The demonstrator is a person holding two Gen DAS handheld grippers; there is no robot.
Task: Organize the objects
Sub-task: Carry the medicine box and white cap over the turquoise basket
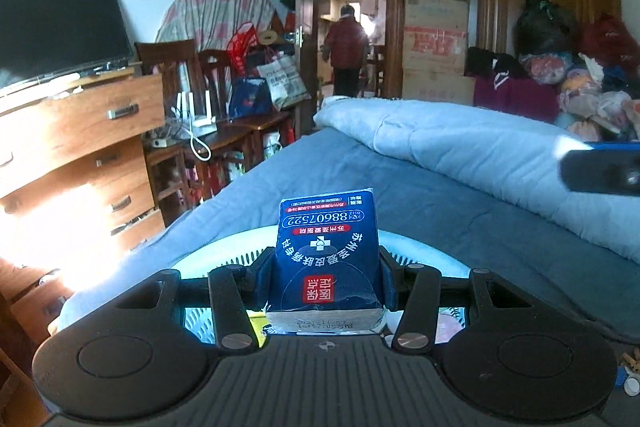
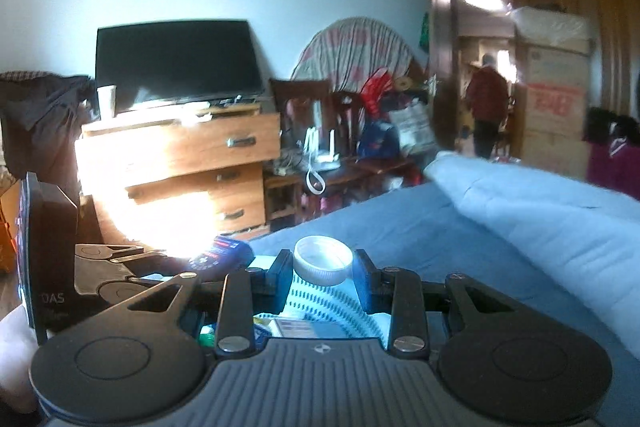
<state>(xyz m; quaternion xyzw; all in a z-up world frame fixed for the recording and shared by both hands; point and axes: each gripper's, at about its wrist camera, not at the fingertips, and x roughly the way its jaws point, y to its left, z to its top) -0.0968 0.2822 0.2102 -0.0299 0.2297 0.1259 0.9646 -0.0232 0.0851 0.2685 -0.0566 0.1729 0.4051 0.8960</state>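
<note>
Left gripper (image 1: 326, 267) is clenched on a dark blue rectangular paper carton (image 1: 326, 251) printed with white and red Chinese lettering and a phone number, the print reading upside down from this camera. Both jaws press its sides, and the carton stands upright between them, its near end facing the lens. Just beyond and below it sits a pale turquoise plastic basket with slotted walls (image 1: 224, 259), resting on the blue quilted bedspread (image 1: 460, 211). Through the gap under the fingers, colourful small packets lie inside the basket, too hidden to name.

Over to the right gripper (image 2: 323, 273): it is grasping a small round container with a white ribbed screw lid (image 2: 323, 261), jaws tight against either side, held above the same slotted basket (image 2: 340, 303). Far left in that view, the other gripper's black body shows with the blue carton (image 2: 222, 255) poking forward, near the basket's left edge. The right wrist picture is somewhat blurred.

Around the scene: a folded light blue duvet (image 1: 480, 147) lies on the far right of the bed, a wooden chest of drawers (image 1: 80, 131) stands left with a black flat television (image 1: 60, 23) on top, and a person in a red jacket (image 1: 346, 47) stands in the far doorway.
</note>
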